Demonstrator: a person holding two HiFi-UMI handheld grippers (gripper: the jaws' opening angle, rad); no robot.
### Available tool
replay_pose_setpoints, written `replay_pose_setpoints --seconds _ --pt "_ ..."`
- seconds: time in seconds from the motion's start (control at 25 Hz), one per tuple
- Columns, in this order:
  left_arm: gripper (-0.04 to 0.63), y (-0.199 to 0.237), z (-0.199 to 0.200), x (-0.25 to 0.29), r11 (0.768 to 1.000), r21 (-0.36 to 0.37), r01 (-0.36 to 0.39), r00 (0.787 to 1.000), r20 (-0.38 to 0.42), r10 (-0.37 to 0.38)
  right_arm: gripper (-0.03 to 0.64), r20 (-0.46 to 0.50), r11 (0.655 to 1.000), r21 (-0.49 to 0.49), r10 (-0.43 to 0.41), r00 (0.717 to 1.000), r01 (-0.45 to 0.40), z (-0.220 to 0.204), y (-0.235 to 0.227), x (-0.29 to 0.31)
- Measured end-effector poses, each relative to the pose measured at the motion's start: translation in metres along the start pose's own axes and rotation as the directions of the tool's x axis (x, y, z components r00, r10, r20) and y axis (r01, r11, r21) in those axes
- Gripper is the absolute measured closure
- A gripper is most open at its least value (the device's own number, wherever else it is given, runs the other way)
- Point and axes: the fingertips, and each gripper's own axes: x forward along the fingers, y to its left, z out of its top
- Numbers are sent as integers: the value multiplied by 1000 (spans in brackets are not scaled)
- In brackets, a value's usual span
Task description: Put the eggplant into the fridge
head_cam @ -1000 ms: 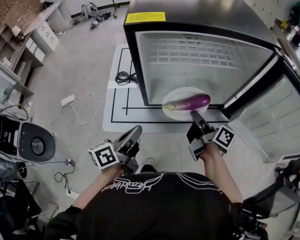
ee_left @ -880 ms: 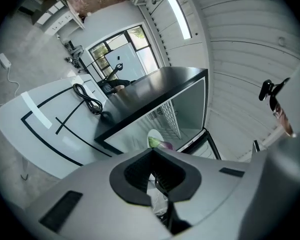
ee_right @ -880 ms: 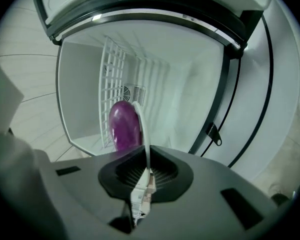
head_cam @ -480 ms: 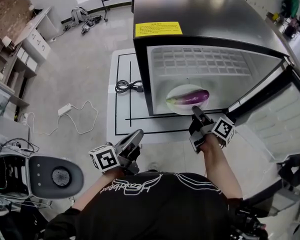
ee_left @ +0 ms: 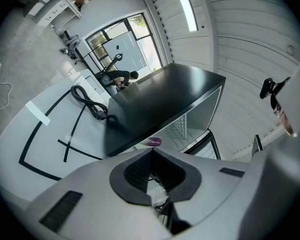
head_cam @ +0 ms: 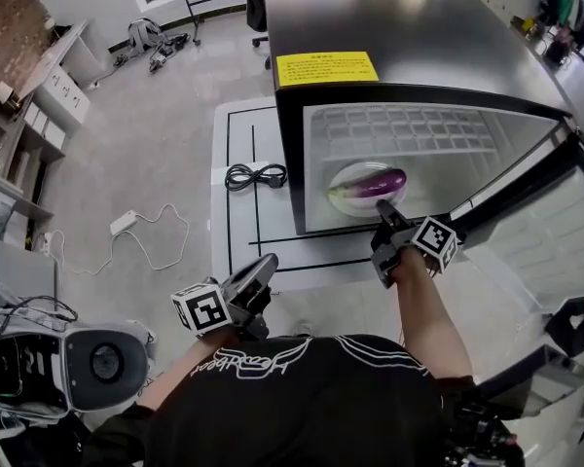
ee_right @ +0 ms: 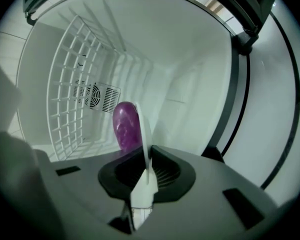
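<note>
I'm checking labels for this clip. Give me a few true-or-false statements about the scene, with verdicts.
1. The fridge is open. True.
2. The eggplant lies on a plate. True.
3. The left gripper holds the plate. False: the right gripper is shut on the plate's rim, and the left gripper is shut on nothing.
4. The eggplant is green. False: it is purple.
5. A black cable lies beside the fridge. True.

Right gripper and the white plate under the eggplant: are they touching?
Touching. The right gripper view shows the white plate with its rim clamped between the shut jaws of the right gripper.
</note>
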Motion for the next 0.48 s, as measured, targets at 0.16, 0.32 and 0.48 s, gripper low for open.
replay_pose_setpoints --seconds 0.16,0.32,0.48 --pt "587 5 12 -3 1000 10 -2 1000 8 2 595 5 1000 -7 -29 1000 29 4 -2 9" --pt "587 12 20 -5 1000 7 -4 1000 14 4 595 11 998 3 -69 998 69 8 -7 12" --pt "587 20 25 -4 1000 3 -6 1000 20 6 595 4 992 39 -120 993 120 14 -14 14"
